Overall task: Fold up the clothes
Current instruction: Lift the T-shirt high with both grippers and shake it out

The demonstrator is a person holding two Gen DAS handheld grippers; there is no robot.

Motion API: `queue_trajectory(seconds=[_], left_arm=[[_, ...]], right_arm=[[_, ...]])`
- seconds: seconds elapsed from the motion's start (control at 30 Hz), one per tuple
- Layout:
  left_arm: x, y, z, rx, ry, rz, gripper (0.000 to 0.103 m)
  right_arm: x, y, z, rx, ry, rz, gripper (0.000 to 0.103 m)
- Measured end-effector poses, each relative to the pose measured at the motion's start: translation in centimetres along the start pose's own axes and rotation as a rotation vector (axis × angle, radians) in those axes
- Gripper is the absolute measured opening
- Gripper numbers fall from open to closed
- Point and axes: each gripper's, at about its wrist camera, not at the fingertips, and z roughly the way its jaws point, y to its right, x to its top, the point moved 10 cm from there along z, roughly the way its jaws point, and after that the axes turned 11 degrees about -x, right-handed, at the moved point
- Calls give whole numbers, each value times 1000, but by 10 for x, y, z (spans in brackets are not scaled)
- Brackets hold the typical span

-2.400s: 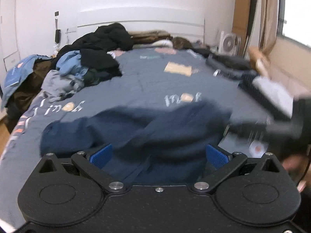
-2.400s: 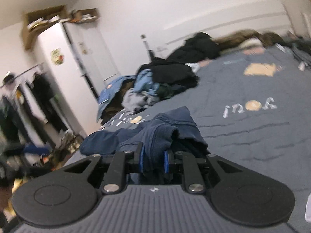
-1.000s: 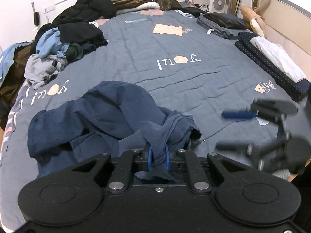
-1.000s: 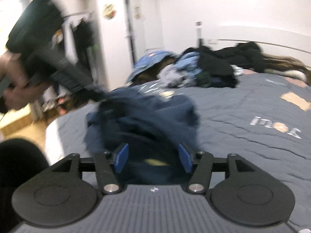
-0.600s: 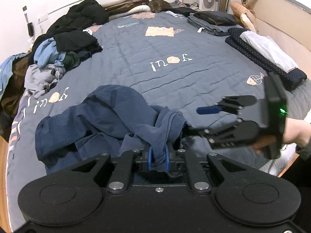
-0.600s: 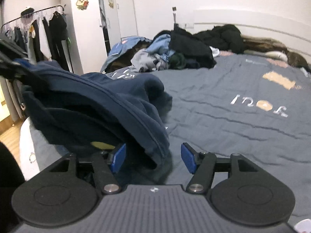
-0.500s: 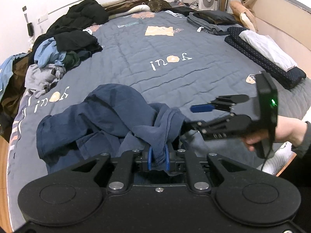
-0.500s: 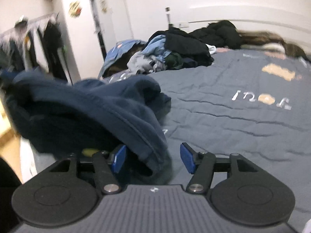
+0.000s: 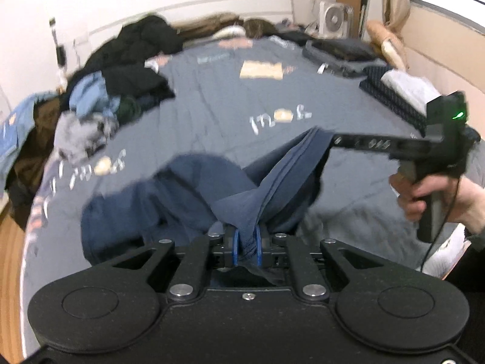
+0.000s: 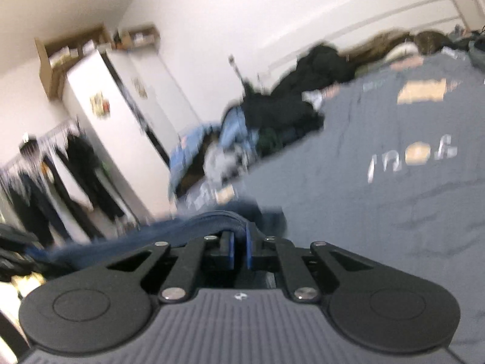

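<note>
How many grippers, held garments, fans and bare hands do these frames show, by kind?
Navy garment: 1
Grippers: 2, left gripper shut on it, right gripper closing with it between its jaws
White fan: 1
Right hand: 1
Total: 5

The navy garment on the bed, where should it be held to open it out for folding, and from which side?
Hold the navy garment by its stitched hem band, where both grippers meet it. The left gripper pinches bunched edge fabric from the near side; the right gripper is closing on the raised band from the right. The band runs taut between them, so probably draw the grippers apart along it.
</note>
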Motion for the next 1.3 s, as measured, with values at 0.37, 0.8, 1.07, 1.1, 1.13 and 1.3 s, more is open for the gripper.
queue_trajectory(seconds=[0.37,0.8,1.07,1.1,1.13,1.3], left_arm=[[125,35,-100,107,204,234,9],[230,120,-251,302,464,458,9],[267,191,-368,351,676,556,9],[269,198,-378,356,697,564,9],[272,205,-387,360,716,570,9],[279,221,-394,349,754,577,9]], right_arm=[[155,-66,-101,35,249,-35,7],[273,-158,-233,-37,468,-245,7],[328,-246,-359,-66,698,-421,7],[332,-255,-371,-73,723,-444,7],[336,-265,-384,-81,748,-467,7],[346,-285,-405,-137,797,-542,7]])
